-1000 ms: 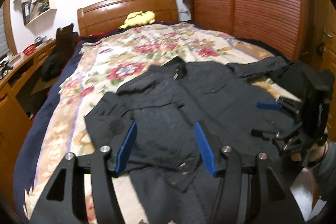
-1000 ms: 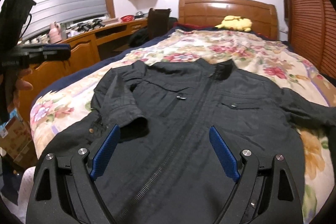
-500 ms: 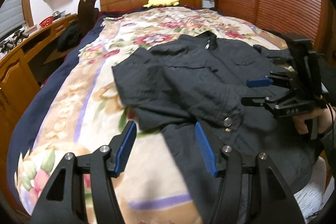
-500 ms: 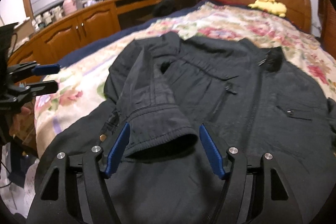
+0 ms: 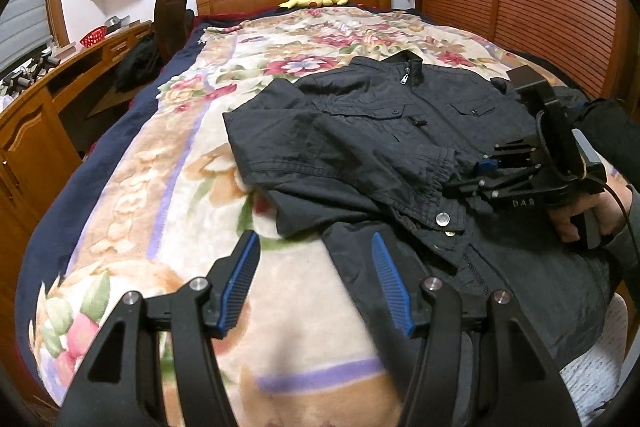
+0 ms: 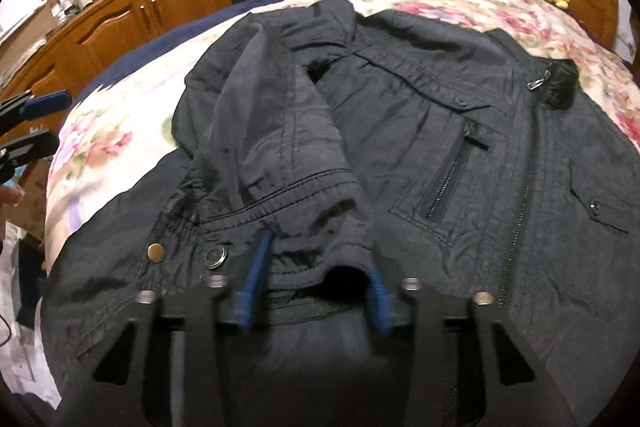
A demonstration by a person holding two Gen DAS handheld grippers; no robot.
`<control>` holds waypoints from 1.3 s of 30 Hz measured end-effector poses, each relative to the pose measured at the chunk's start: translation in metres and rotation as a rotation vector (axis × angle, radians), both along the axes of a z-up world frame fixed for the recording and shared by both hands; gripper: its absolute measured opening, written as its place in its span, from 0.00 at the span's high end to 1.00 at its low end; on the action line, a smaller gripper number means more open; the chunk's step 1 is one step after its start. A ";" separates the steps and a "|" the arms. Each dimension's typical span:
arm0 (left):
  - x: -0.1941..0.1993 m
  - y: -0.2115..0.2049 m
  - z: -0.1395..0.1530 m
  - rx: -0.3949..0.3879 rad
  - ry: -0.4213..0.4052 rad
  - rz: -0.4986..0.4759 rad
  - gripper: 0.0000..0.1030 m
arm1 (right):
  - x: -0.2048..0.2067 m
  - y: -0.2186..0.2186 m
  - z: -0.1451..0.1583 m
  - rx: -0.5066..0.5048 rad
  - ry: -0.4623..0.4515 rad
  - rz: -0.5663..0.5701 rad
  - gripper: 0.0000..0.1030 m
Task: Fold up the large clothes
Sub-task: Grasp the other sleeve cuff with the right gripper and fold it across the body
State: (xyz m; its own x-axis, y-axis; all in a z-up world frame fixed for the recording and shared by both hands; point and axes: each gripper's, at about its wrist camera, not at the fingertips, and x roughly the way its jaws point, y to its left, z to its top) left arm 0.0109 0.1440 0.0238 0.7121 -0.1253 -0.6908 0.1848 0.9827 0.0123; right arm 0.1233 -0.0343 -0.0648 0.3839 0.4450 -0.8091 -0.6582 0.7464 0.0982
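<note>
1. Since the earlier frames, the right gripper [image 6: 316, 279] has closed in on the cuff [image 6: 312, 247] of the folded-over sleeve [image 6: 276, 115]; its blue pads now sit at either side of the cuff, about half open, and whether they pinch it cannot be told. This suggests the sleeve fold is being set or adjusted.
2. Bed [image 5: 168, 187]: floral blanket, headboard at 12 o'clock in the left view.
3. Jacket [image 5: 400, 131]: black, zipped, front up, lying across the bed's near end; collar toward 12 o'clock, hem toward 6 o'clock. One sleeve lies folded over the chest, cuff near the hem snaps [image 6: 156, 253].
4. Left gripper [image 5: 316, 283]: wide open, empty, hovering over the blanket beside the jacket's edge at 6 o'clock.
5. Right gripper appears again at 3 o'clock in the left view, low on the cuff.
</note>
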 end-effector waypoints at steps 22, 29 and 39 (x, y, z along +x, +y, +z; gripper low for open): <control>0.021 -0.046 -0.002 -0.033 -0.033 -0.056 0.44 | -0.027 -0.117 0.092 0.168 -0.256 -0.200 0.97; 0.037 -0.075 0.002 -0.060 -0.055 -0.096 0.44 | -0.031 -0.181 0.099 0.087 -0.274 -0.340 0.97; 0.056 -0.122 0.006 -0.084 -0.100 -0.142 0.44 | -0.023 -0.247 0.069 0.001 -0.244 -0.487 0.91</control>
State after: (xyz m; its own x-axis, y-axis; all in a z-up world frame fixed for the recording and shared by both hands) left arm 0.0666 0.0217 0.0293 0.7477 -0.2838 -0.6003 0.3239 0.9451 -0.0434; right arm 0.1001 -0.2812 0.0038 0.7227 0.1693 -0.6701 -0.2401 0.9707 -0.0137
